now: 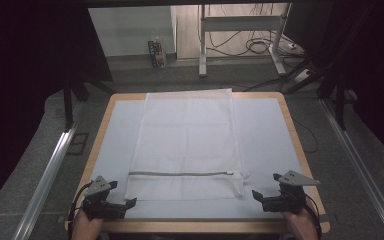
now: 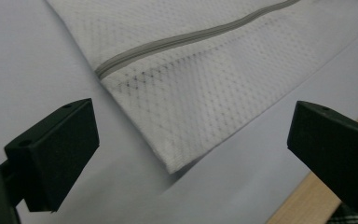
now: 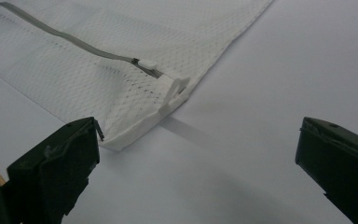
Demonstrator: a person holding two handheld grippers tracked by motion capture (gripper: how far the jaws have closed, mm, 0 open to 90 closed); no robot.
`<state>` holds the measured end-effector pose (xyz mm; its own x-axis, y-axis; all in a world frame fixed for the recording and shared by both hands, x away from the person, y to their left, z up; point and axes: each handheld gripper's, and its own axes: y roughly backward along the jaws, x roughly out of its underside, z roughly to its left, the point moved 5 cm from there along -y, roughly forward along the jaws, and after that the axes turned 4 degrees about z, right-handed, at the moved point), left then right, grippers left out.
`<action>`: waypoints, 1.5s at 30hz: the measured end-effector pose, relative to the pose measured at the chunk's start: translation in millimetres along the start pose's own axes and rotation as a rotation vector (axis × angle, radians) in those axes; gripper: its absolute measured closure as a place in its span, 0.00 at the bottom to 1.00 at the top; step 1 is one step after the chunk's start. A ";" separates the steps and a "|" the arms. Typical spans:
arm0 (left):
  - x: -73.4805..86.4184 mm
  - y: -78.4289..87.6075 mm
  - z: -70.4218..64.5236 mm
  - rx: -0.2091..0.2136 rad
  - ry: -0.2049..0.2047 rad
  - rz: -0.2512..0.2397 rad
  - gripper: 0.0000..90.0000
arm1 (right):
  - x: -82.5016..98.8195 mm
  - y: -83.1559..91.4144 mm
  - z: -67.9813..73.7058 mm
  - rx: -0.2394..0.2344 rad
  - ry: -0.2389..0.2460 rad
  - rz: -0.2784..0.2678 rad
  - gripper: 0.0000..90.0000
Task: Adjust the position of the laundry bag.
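A white mesh laundry bag (image 1: 187, 145) lies flat across the frame's centre; it looks light, limp and floppy, best pinched at its near corners. Left gripper (image 1: 126, 204) and right gripper (image 1: 258, 196) gape wide, empty

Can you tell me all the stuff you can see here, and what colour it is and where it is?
mesh bag: 1, white, flat down the middle of the table, running from the far edge to near the front
zip: 1, grey, across the bag near its front end
mat: 1, pale blue-grey, covering the table top
table: 1, light wood rim, centre of the room
metal frame: 1, white, on the floor beyond the table
cables: several, dark, on the floor by the frame
left gripper: 1, black, front left corner, fingers open, beside the bag's corner
right gripper: 1, black, front right corner, fingers open
hands: 2, at the bottom edge, holding the grippers
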<state>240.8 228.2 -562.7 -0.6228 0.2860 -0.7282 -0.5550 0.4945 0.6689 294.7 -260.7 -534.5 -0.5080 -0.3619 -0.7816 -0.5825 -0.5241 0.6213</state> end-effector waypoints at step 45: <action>-1.7 -12.8 -4.1 -0.045 -0.037 0.093 0.00 | -9.1 -13.6 12.7 -0.118 -0.049 0.015 0.00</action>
<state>246.8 217.9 -569.4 -0.6521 0.3598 -0.6673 -0.5204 0.4277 0.7391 299.2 -240.5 -535.1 -0.5482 -0.3343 -0.7666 -0.4974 -0.6066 0.6202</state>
